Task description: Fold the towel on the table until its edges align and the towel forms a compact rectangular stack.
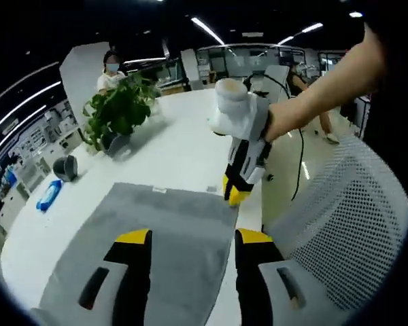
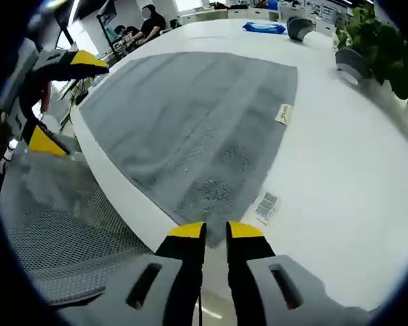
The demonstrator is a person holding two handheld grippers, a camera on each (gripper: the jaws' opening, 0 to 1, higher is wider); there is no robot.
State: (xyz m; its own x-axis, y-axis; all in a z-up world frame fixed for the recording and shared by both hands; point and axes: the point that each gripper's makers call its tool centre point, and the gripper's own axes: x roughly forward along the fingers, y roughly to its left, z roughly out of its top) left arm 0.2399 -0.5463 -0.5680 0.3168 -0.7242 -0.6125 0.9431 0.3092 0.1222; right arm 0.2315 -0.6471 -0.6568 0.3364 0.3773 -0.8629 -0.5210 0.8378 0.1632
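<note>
White table (image 2: 340,170), grey towel (image 2: 190,115) spread flat.
Left gripper (image 1: 190,244) wide open, empty; right gripper (image 2: 215,232) nearly closed on towel corner, apparently for folding.

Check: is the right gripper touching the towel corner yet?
Touching. In the right gripper view, the right gripper has its jaws nearly shut on the towel corner at the table edge.

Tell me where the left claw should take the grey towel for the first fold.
Probably the near corner at the table edge. The grey towel lies flat and spread on the white table, so only edges offer a pinch. The left claw is open above that end; the right claw already sits at the other table-edge corner. Come from the chair side.
</note>
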